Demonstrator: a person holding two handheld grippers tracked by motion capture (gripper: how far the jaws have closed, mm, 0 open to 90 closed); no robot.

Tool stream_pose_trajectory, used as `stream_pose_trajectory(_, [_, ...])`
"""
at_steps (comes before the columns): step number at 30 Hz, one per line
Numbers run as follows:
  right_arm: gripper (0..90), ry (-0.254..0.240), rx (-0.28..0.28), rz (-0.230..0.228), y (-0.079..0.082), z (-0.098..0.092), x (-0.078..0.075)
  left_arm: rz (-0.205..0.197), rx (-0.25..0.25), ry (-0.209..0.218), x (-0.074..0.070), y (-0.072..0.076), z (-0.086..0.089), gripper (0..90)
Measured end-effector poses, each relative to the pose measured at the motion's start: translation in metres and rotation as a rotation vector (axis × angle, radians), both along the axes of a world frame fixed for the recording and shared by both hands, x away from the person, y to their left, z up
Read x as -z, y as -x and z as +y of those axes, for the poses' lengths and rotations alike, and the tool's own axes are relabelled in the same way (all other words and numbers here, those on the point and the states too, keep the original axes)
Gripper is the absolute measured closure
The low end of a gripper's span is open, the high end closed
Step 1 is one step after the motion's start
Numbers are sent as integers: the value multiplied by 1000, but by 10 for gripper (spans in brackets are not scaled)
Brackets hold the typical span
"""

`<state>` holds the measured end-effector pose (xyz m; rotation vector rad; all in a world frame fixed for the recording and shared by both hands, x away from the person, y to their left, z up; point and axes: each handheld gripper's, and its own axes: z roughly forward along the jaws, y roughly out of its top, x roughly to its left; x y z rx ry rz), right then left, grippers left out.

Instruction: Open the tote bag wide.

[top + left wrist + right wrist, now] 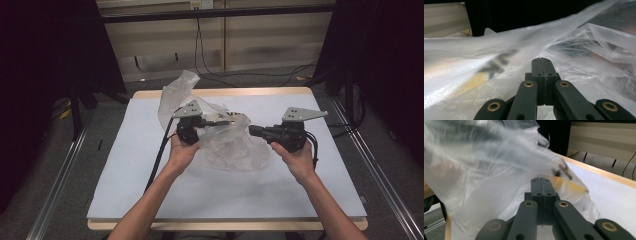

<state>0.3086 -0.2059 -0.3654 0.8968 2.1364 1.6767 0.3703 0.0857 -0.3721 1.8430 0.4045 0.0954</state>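
A crumpled clear plastic bag (230,145) lies in the middle of the white table top (150,190), with one flap standing up toward the back left. Black and yellow print (226,117) shows on it. My left gripper (206,123) comes in from the bag's left side with its jaws shut on the film. My right gripper (251,130) meets the bag's right edge, its jaws also pressed together on the film. In the left gripper view the bag (584,50) spreads around the closed gripper (540,59). In the right gripper view the bag (486,170) hangs off the closed gripper (540,179).
The table has a wooden rim (225,92). Metal rails (60,185) run along the floor on both sides. Black curtains and frame posts (75,110) stand left and right. Cables (240,75) trail over the floor behind the table.
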Motion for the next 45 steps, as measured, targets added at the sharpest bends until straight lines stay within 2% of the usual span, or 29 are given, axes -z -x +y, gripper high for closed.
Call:
stream_pose_trajectory(3, [900,-26,9,-11,3,-5,-5,4,4,-10,7,1,0,900])
stream_pose_trajectory(8, [900,-32,3,-9,2,-2,-6,20,9,-15,16,3,-2,900])
stream_pose_trajectory(11, [900,-40,-22,-22,1,7,-8,23,17,-8,20,2,-4,900])
stream_pose_trajectory(12, [900,-50,-35,-33,0,13,-16,23,17,-11,21,2,-6,900])
stream_pose_trajectory(14, [900,-53,-44,-41,-1,17,-20,23,18,-17,20,3,-6,900])
stream_pose_trajectory(15, [900,-62,-64,-59,-4,25,-30,22,21,-3,20,4,-7,900])
stream_pose_trajectory(16, [900,-62,-64,-59,-4,25,-30,22,21,-3,20,4,-7,900])
stream_pose_trajectory(17, [900,-62,-85,-65,-6,35,-36,24,23,-2,20,5,-7,900])
stream_pose_trajectory(21, [900,-54,-137,-60,-7,58,-40,30,21,-12,23,7,-5,900])
stream_pose_trajectory(22, [900,-54,-137,-60,-7,58,-40,30,21,-12,23,7,-5,900])
stream_pose_trajectory(23, [900,-43,-164,-60,-6,68,-39,29,15,-20,23,8,-4,900])
stream_pose_trajectory(26, [900,-30,-173,-58,-5,73,-38,32,21,-18,23,10,-4,900])
stream_pose_trajectory(27, [900,-9,-174,-39,-8,77,-35,23,23,-40,23,10,-3,900])
stream_pose_trajectory(31, [900,27,-161,-5,-15,80,-29,21,26,-41,22,10,-1,900])
stream_pose_trajectory(32, [900,61,-142,18,-22,80,-22,19,25,-45,23,10,0,900])
stream_pose_trajectory(37, [900,85,-110,41,-31,75,-11,38,0,-37,27,8,7,900])
stream_pose_trajectory(38, [900,110,-98,47,-33,72,-4,41,0,-42,29,6,9,900])
stream_pose_trajectory(40, [900,129,-80,50,-33,69,0,47,-8,-51,32,6,10,900])
stream_pose_trajectory(41, [900,132,-70,55,-35,67,3,42,-11,-68,33,5,11,900])
stream_pose_trajectory(45, [900,139,-45,71,-39,60,10,56,-19,-68,36,4,12,900])
